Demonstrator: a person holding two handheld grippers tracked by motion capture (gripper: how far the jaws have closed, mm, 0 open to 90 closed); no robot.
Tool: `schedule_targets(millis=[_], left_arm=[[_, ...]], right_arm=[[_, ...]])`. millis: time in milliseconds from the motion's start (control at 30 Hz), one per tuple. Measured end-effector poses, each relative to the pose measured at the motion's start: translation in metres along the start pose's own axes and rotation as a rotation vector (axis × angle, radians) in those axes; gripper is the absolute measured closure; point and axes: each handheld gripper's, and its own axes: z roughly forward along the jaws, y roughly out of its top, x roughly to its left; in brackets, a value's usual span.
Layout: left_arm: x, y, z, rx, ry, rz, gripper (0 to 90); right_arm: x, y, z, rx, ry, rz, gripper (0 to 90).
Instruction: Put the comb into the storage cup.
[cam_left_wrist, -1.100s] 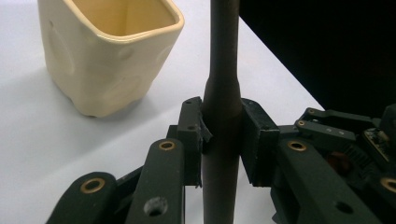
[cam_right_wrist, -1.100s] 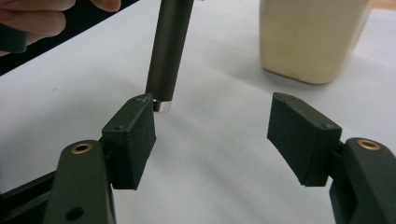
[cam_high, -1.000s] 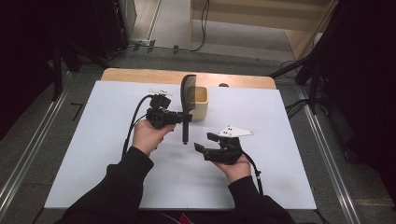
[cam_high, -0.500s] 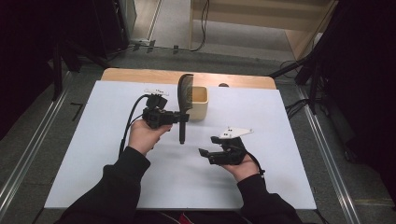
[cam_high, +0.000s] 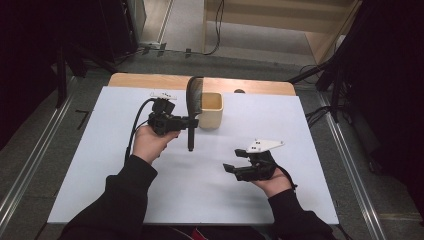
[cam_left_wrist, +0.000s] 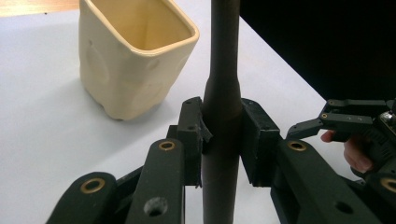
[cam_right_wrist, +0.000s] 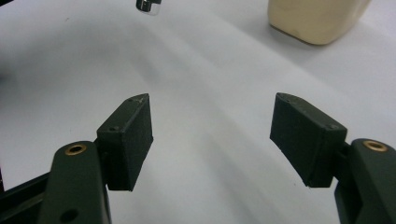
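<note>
A dark, long-handled spatula (cam_high: 192, 105) is held upright just beside a cream holder (cam_high: 210, 111), its flat head level with the holder's rim and its handle end above the table (cam_high: 100, 165). The left gripper (cam_left_wrist: 222, 140) is clamped on the handle. Nearer the person than the holder, the right gripper (cam_right_wrist: 212, 135) hangs with jaws wide, holding nothing. The spatula is lifted; placing it in the holder likely remains.
</note>
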Motion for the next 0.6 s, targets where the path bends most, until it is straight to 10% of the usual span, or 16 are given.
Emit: schedule_targets(millis=[600], left_arm=[[0.001, 0.002, -0.003, -0.010, 0.001, 0.000, 72.8]], right_arm=[[-0.004, -0.020, -0.023, 0.009, -0.008, 0.002, 26.1]])
